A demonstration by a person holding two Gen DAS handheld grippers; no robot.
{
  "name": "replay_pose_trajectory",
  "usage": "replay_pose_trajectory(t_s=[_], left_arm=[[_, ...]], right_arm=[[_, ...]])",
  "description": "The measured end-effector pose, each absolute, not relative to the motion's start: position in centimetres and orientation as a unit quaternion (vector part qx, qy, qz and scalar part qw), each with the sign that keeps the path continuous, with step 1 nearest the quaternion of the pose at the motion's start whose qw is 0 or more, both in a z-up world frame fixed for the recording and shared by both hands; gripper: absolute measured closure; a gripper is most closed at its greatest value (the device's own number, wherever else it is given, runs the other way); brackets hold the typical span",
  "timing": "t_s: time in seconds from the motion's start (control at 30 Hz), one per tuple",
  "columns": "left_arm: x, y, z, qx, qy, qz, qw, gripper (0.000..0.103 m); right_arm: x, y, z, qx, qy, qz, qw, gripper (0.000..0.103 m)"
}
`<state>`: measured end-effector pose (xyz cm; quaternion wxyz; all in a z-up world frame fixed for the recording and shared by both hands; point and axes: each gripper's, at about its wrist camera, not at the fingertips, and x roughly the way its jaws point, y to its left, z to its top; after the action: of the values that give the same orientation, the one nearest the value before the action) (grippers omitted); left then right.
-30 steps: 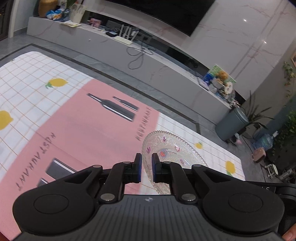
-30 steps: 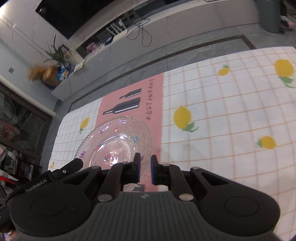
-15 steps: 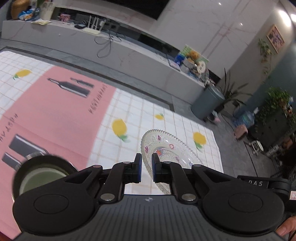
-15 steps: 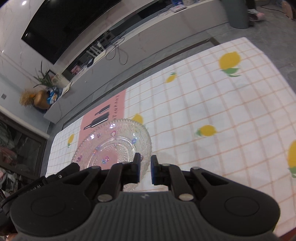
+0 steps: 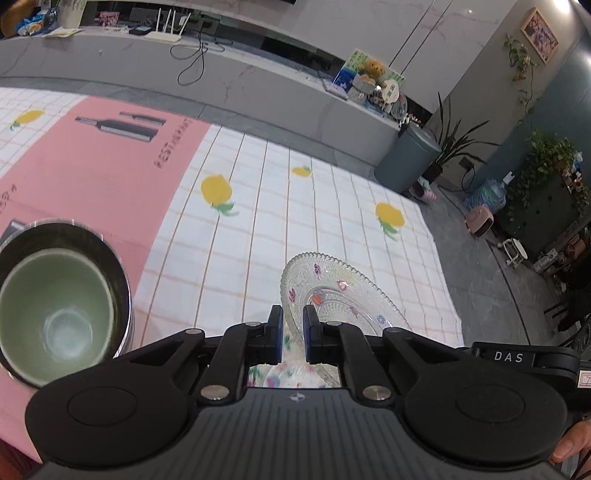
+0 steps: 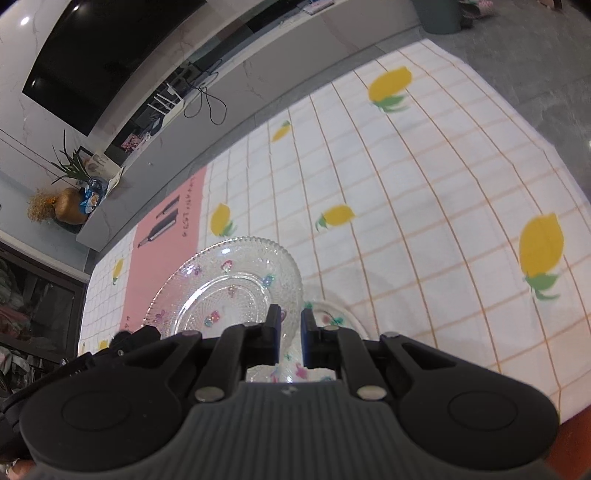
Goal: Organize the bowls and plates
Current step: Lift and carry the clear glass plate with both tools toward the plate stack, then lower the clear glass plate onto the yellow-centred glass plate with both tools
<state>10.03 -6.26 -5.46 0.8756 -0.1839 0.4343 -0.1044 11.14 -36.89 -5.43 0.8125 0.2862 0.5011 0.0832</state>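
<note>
Both claws grip the same clear glass plate (image 5: 334, 291), a pressed-glass piece with a beaded, scalloped edge and small coloured flower marks. The left claw (image 5: 292, 334) is clenched on the plate's rim at one side, its blue-padded fingers (image 5: 277, 325) pinching the edge, and the right claw (image 6: 286, 334) is clenched on the rim at the opposite side. In the left wrist view the plate stands steeply tilted, extending away to the right of the fingers; in the right wrist view it spreads out to the left of the fingers. It is held above the desk (image 5: 332, 206), which is covered by a white checked cloth with yellow lemons (image 6: 541, 247) and a pink panel printed with dark bottles (image 5: 118, 125). Under the glass plate, just below the right claw, lies a second white plate with a floral pattern (image 6: 343, 319), resting flat on the cloth; part of it also shows between the left claw's fingers. To the left in the left wrist view, a pale green bowl (image 5: 55, 314) sits nested inside a dark metal bowl (image 5: 118, 273) on the pink panel. Beyond the desk runs a long grey cabinet (image 5: 258, 85) with a white router (image 5: 166, 33) and cables on it, and a grey bin (image 5: 408, 158) stands on the floor beside it. A fingertip (image 5: 570, 445) of the person shows at the lower right edge.
</note>
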Motion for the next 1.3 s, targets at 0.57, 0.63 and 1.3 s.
replay_pose_trajectory(t_s=[0.57,0.63,1.3], left_arm=[[8.6,-6.8,-10.0,-0.173,0.485,-0.104,0.851,0.091],[8.7,-6.9,-10.4,-0.172,0.49,-0.102,0.848,0.091],[8.4,-7.7,-12.7,-0.128,0.526,-0.087,0.836,0.086]], right_arm=[[10.2,-37.2,-10.6,0.273,0.537,0.071,0.795,0.095],[10.1,-37.2,-11.0,0.27,0.54,0.072,0.794,0.095],[9.9,-35.0,-11.7,0.192,0.539,0.069,0.818,0.096]])
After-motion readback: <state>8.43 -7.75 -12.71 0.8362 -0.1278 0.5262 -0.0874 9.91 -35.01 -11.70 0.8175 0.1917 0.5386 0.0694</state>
